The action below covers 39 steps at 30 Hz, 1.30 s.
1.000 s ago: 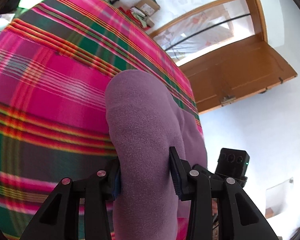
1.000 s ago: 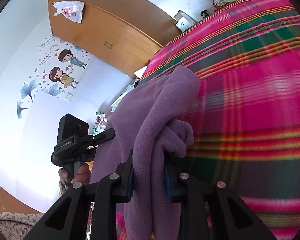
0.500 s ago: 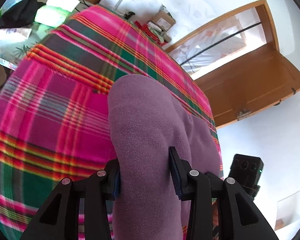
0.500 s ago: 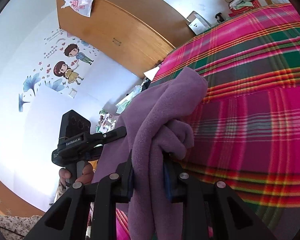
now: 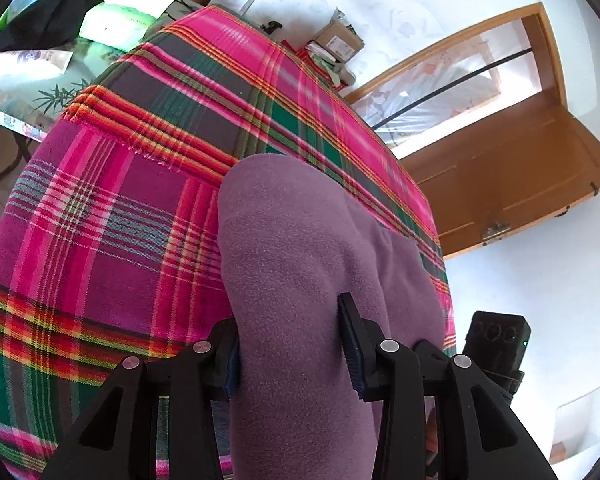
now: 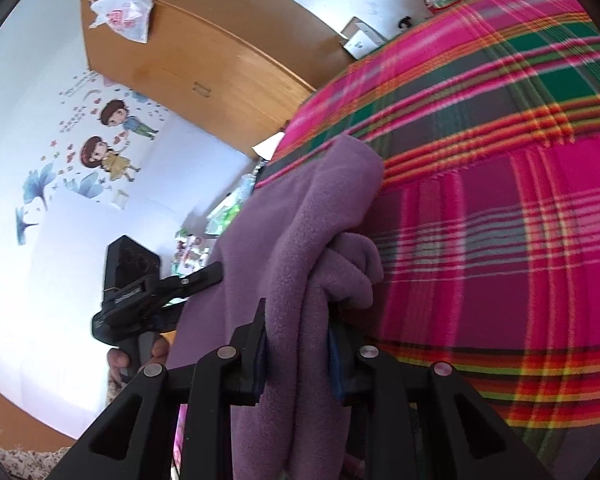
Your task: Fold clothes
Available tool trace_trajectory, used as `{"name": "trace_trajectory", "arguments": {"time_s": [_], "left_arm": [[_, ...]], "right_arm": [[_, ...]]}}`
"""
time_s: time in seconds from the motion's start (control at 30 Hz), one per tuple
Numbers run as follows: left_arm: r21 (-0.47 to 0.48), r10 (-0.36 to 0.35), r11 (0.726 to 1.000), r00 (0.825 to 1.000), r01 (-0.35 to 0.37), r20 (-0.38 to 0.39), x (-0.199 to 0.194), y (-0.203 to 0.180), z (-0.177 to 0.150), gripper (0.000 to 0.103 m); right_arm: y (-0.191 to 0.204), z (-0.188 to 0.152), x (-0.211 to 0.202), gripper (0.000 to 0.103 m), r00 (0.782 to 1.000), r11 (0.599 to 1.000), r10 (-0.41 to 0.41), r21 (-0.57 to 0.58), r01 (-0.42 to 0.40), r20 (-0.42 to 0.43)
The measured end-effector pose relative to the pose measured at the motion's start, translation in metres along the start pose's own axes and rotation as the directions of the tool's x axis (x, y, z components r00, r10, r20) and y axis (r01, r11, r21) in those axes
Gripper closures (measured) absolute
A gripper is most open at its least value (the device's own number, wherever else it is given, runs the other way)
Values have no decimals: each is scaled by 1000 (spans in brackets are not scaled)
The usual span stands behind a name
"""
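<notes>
Both the left tongs (image 5: 290, 354) and right tongs (image 6: 298, 350) are clamped on the purple fleece (image 5: 300, 260) held over the plaid bed (image 5: 112, 220), though the left's jaws just opened slightly, so its 6 o'clock bunch could slip out.

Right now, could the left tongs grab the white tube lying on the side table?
Probably not. The left tongs are full: their fingers are around a thick fold of the purple fleece. The white tube also lies far off, beyond the edge of the plaid blanket. They would have to drop the fleece first.
</notes>
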<state>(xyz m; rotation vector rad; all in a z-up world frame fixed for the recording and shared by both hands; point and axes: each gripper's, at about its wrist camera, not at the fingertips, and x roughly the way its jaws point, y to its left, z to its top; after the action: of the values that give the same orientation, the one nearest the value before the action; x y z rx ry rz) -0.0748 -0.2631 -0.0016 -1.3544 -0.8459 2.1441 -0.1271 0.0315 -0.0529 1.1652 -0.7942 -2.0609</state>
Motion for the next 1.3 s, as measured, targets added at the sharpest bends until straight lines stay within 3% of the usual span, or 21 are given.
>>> {"name": "trace_trajectory", "arguments": {"time_s": [0.33, 0.53, 0.73, 0.87, 0.97, 1.03, 1.13, 1.3], "left_arm": [[-3, 46, 999, 998, -46, 32, -13, 7, -5, 51], [-3, 110, 994, 991, -110, 80, -33, 4, -29, 51], [0, 144, 990, 985, -144, 92, -31, -5, -52, 51], [3, 171, 985, 980, -172, 102, -34, -7, -66, 51], [-5, 179, 984, 978, -180, 106, -33, -7, -73, 51], [-20, 182, 983, 978, -180, 104, -31, -5, -75, 51], [-28, 191, 982, 976, -189, 109, -27, -4, -77, 51], [-21, 212, 977, 971, -211, 111, -25, -4, -82, 51]], "right_arm": [[4, -1, -4, 66, 994, 994, -106, -29, 106, 10], [36, -9, -21, 66, 979, 971, -184, -137, 196, 90], [65, -33, -25, 66, 961, 921, -249, -277, 273, 119], [88, -59, -28, 66, 911, 808, -344, -421, 411, 228], [104, -82, -18, 66, 915, 738, -342, -542, 402, 213], [104, -91, -11, 66, 900, 695, -384, -576, 429, 207], [98, -91, -8, 67, 884, 692, -425, -560, 456, 195], [80, -83, -15, 67, 892, 756, -425, -480, 445, 157]]}}
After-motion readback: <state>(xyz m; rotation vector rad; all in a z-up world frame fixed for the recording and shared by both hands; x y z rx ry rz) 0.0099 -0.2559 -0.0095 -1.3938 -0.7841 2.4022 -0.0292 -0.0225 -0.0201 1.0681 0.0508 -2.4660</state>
